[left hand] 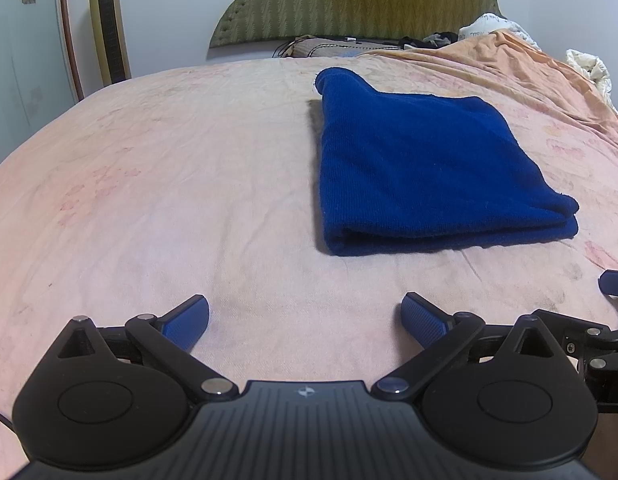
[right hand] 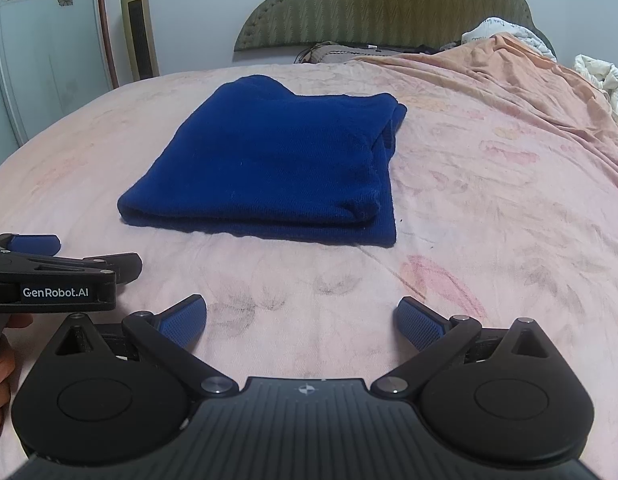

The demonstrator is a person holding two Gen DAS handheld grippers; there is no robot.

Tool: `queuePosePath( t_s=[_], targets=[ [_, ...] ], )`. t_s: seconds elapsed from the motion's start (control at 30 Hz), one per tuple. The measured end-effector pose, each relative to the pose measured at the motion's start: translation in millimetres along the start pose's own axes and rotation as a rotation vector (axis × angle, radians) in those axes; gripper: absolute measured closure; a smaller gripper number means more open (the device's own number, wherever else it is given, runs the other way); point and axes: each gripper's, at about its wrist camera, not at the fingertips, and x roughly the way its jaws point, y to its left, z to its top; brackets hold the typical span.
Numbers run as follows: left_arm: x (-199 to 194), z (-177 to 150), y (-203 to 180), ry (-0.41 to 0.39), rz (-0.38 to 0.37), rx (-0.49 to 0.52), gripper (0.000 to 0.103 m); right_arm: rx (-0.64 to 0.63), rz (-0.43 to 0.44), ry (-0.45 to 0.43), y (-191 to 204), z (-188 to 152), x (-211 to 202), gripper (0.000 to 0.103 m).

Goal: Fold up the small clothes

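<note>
A dark blue knit garment point(left hand: 421, 168) lies folded into a thick rectangle on the pink bed sheet point(left hand: 169, 200). It also shows in the right wrist view point(right hand: 269, 160). My left gripper point(left hand: 305, 322) is open and empty, low over the sheet, in front of and left of the garment. My right gripper point(right hand: 301, 322) is open and empty, in front of and right of it. Neither touches the cloth. The left gripper also shows from the side at the left edge of the right wrist view point(right hand: 57, 276).
An orange blanket point(right hand: 529, 80) is bunched along the right side of the bed with white bedding point(right hand: 601, 76) behind it. A green headboard point(left hand: 357, 0) and pillows stand at the far end. A gold tower fan point(left hand: 109, 24) stands by the wall, left.
</note>
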Motion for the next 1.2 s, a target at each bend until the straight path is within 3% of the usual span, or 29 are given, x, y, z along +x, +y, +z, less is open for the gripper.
queuePosePath(
  t_s=[1.2],
  targets=[
    [0.3, 0.2, 0.1, 0.000, 0.000, 0.002, 0.000, 0.014, -0.005, -0.014, -3.5, 0.2, -1.1, 0.000]
  ],
)
